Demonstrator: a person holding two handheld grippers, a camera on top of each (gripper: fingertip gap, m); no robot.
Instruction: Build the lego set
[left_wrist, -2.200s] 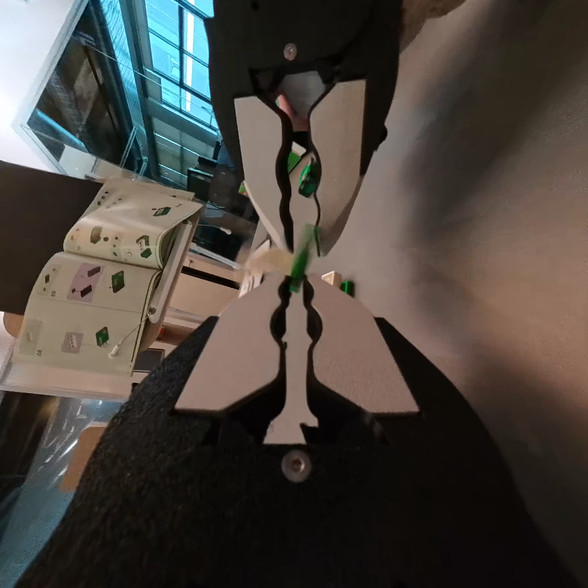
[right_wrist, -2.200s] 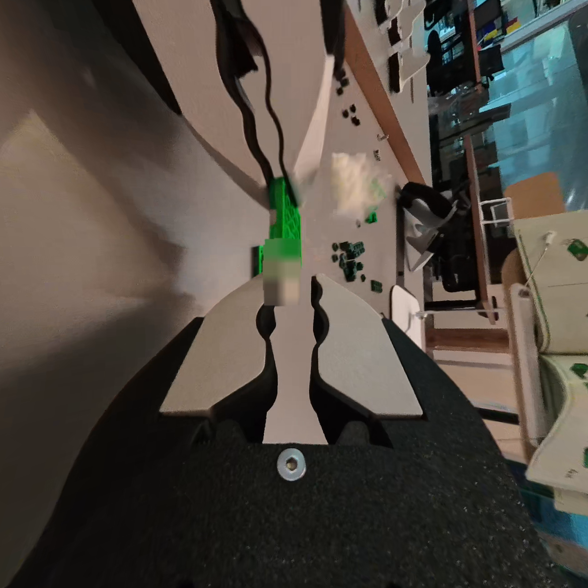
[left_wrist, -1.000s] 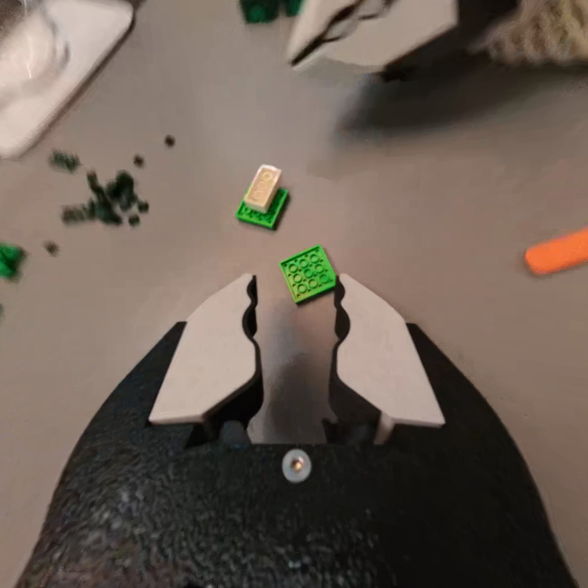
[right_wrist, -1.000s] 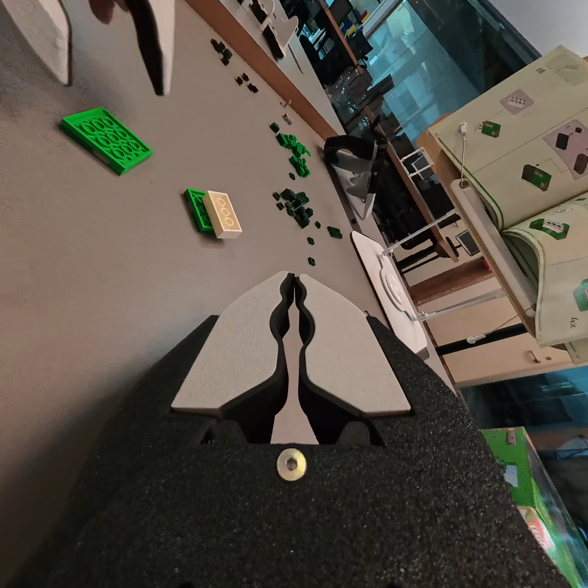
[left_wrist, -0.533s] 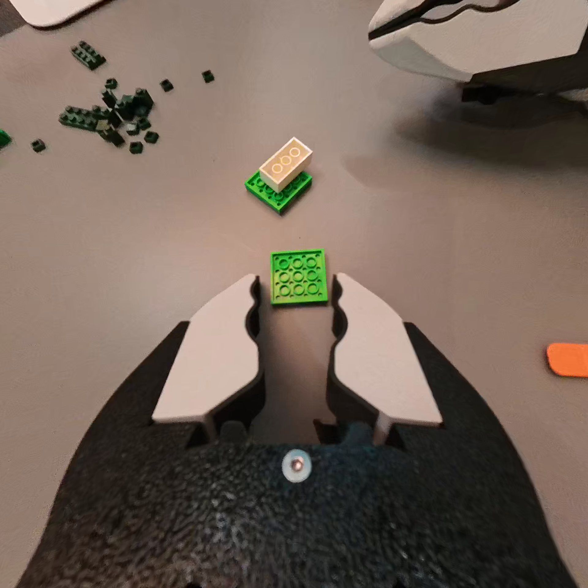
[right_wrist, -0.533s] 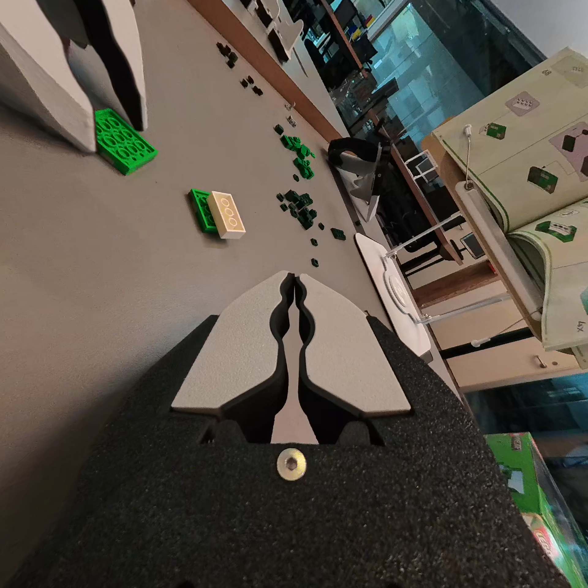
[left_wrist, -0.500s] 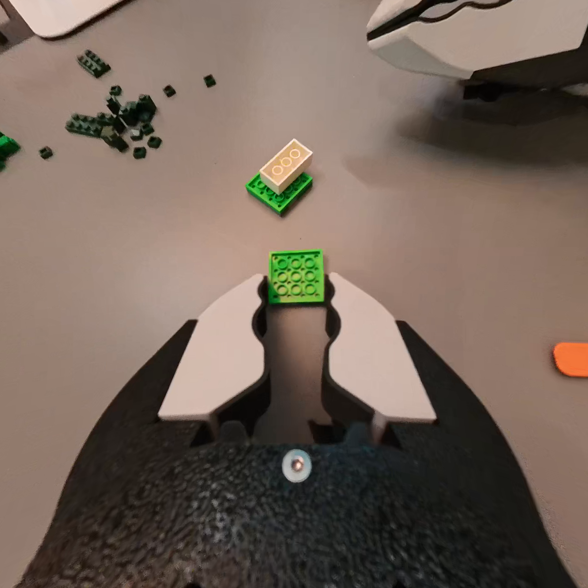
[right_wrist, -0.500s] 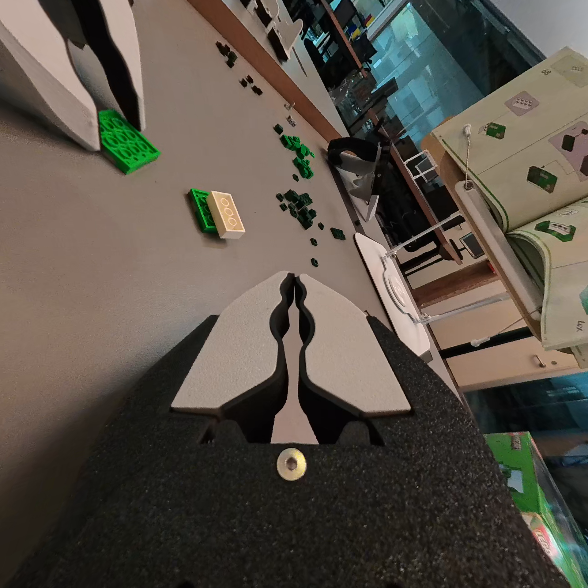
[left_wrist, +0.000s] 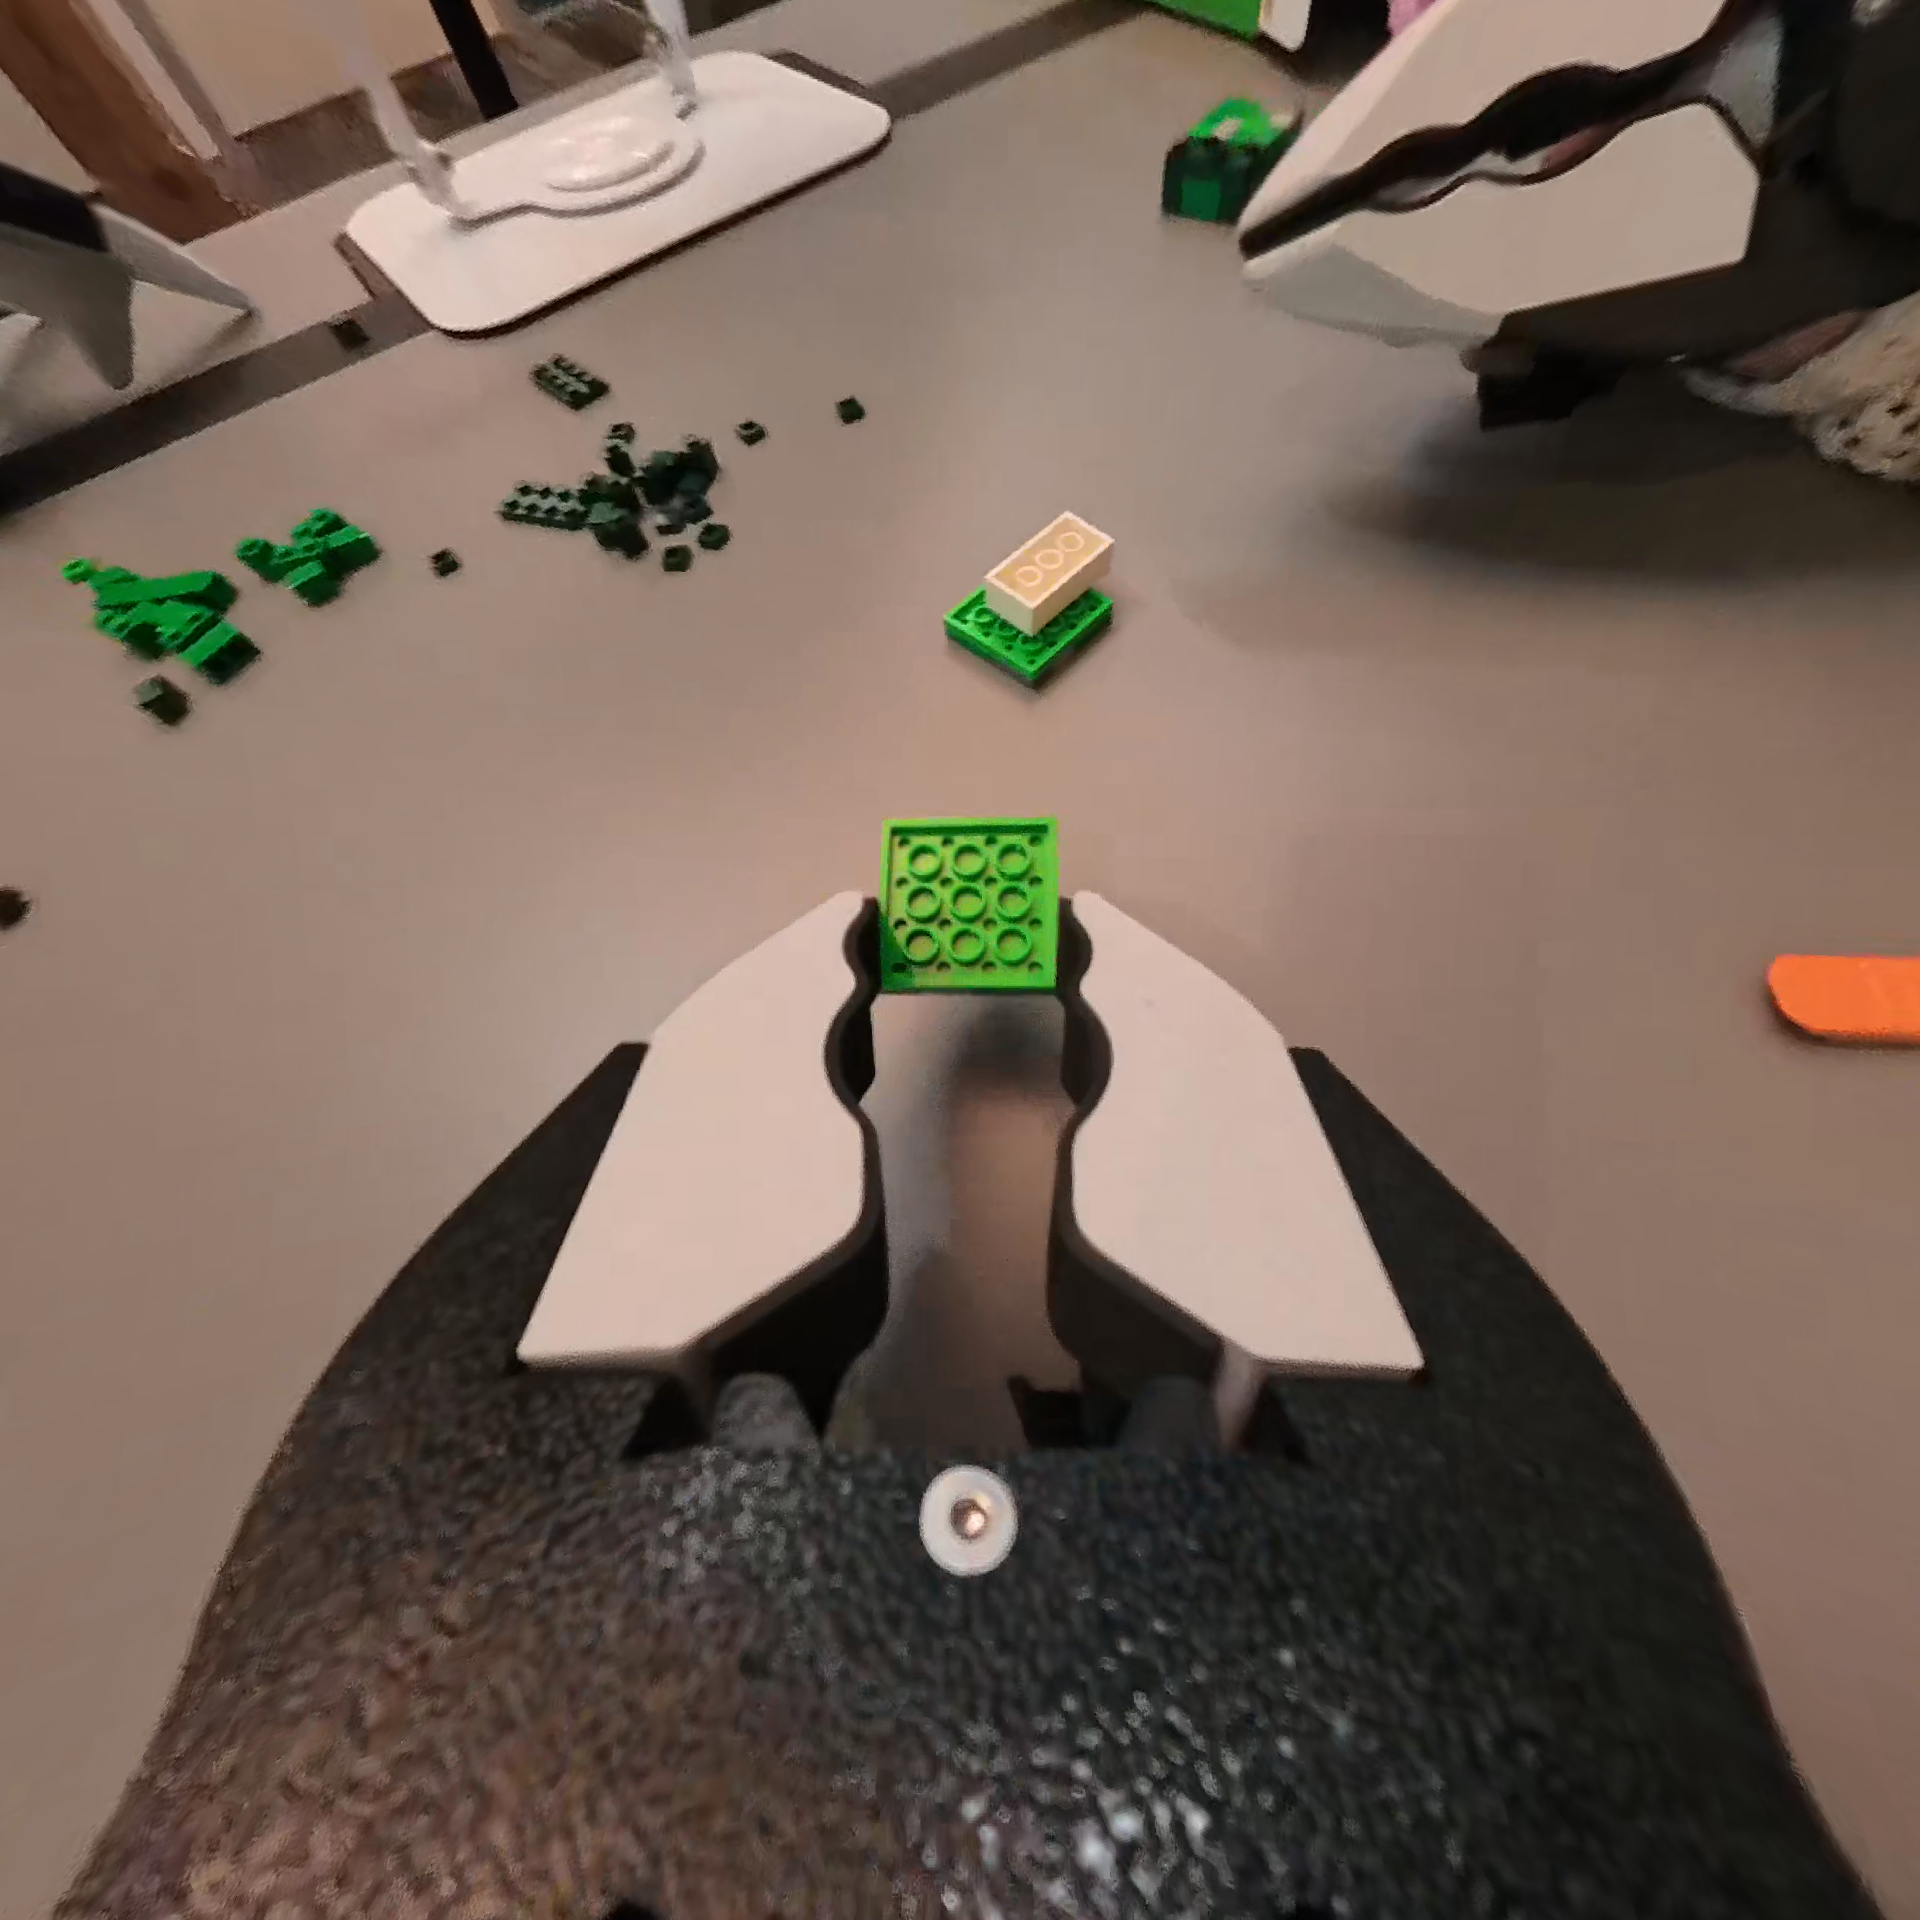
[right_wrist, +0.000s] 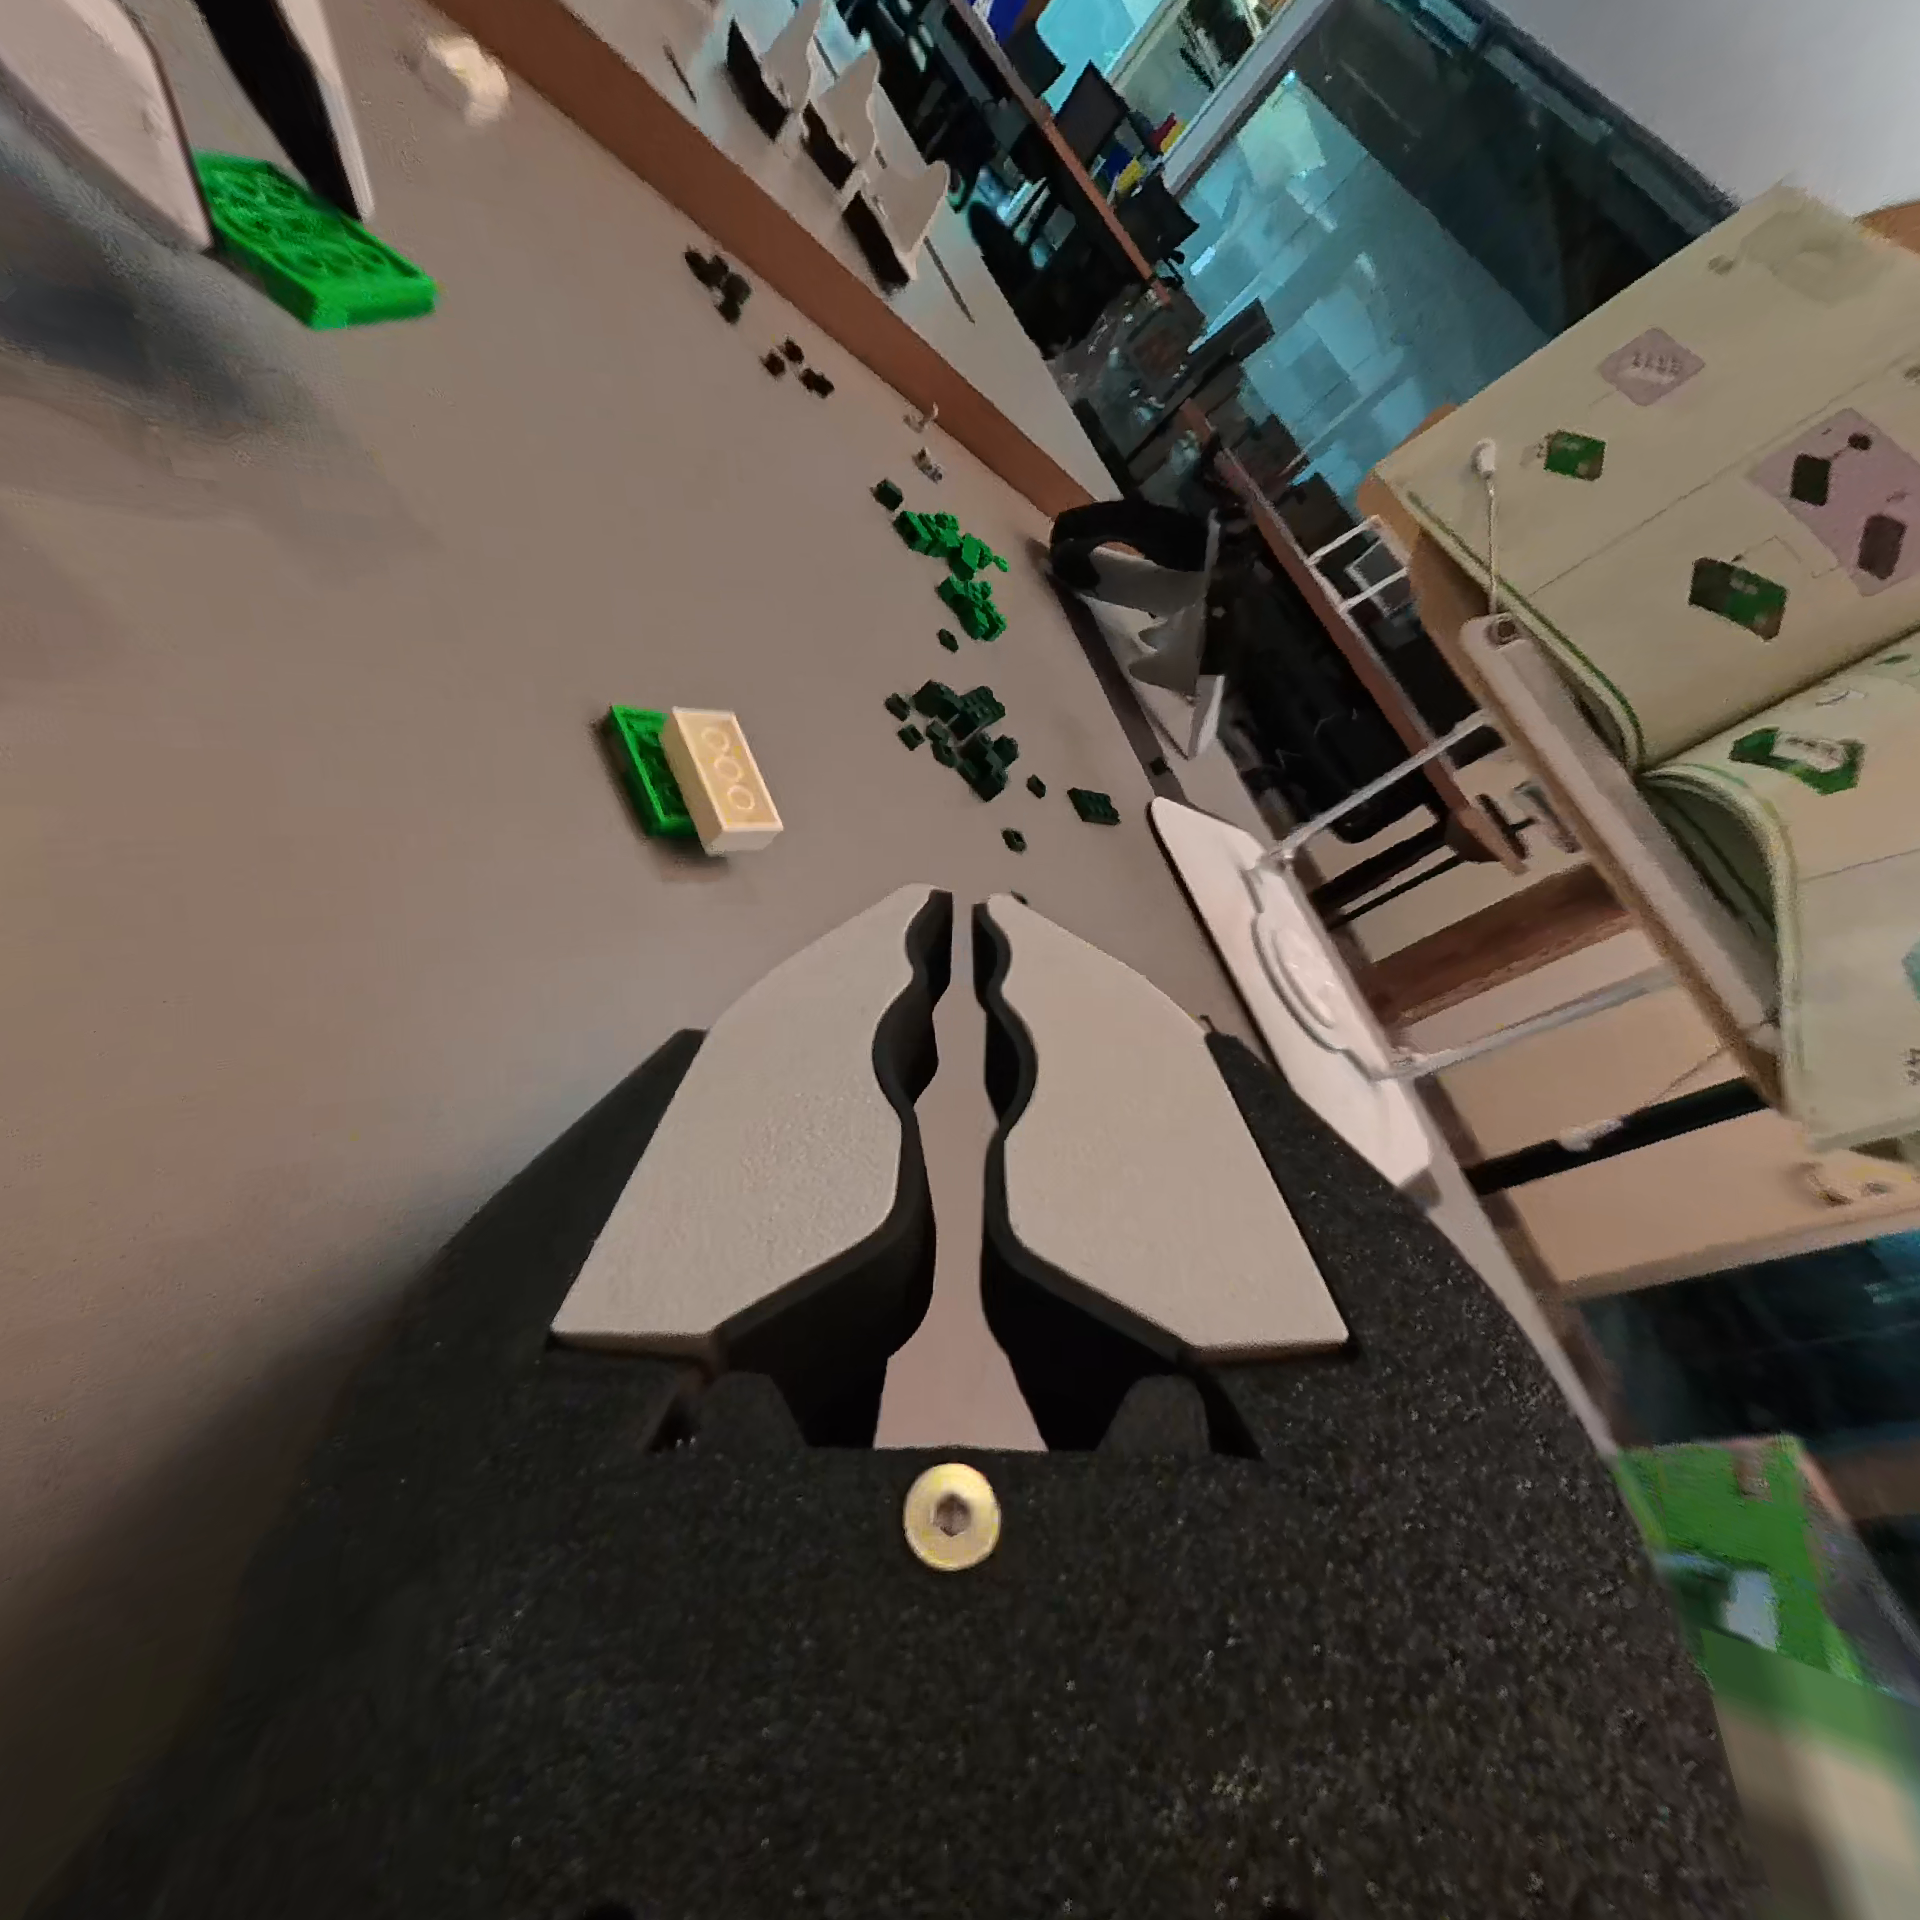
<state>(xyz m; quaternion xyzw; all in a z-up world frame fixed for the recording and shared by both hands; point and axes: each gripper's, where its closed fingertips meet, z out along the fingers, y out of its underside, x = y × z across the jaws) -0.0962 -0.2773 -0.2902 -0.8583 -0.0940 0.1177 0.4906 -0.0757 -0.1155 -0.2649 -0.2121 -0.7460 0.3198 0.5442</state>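
Left tongs were clamped on the bright green square plate, underside up, apparently just off the grey bench, though blur made that hard to confirm. Ahead lay a second green plate with a cream brick on it. Loose dark green pieces sat left, an orange tool right. Right tongs were nearly closed, holding nothing, near the clear stand's white base with the instruction booklet propped on it.
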